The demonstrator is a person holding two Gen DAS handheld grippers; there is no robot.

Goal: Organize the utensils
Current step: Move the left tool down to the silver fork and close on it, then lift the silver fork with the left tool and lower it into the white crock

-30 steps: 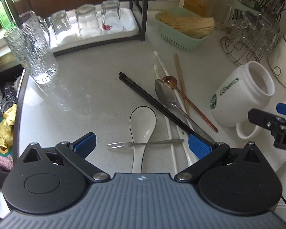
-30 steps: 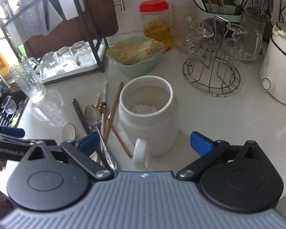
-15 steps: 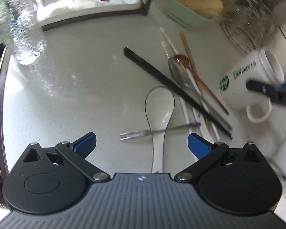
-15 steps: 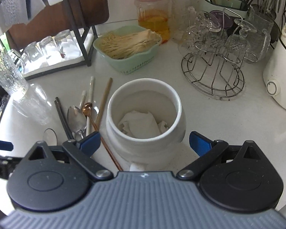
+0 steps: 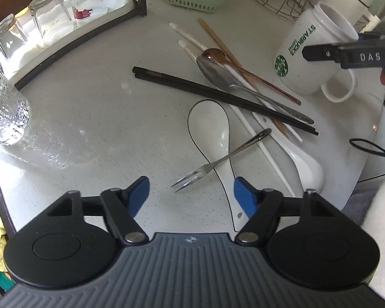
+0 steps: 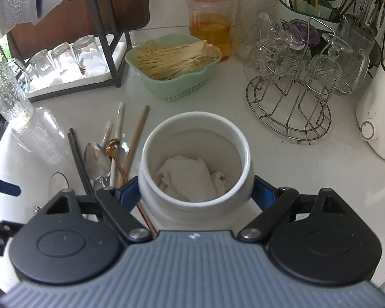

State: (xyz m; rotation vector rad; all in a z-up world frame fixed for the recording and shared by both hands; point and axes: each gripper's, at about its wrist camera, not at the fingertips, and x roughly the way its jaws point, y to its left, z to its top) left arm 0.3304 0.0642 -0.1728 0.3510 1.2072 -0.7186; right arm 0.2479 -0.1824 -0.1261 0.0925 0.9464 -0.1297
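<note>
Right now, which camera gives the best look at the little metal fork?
The left wrist view: the small fork lies in full sight, from tines to handle, across the white ceramic spoon. The right wrist view does not show it; that view's own hand-held gripper body covers that spot.

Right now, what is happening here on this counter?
A person with a gripper in each hand is sorting utensils. The right gripper is closing its fingers around the white mug, which holds crumpled paper. The left gripper hovers, fingers closing, over the small fork lying across the white ceramic spoon. Chopsticks and spoons lie loose on the counter.
</note>
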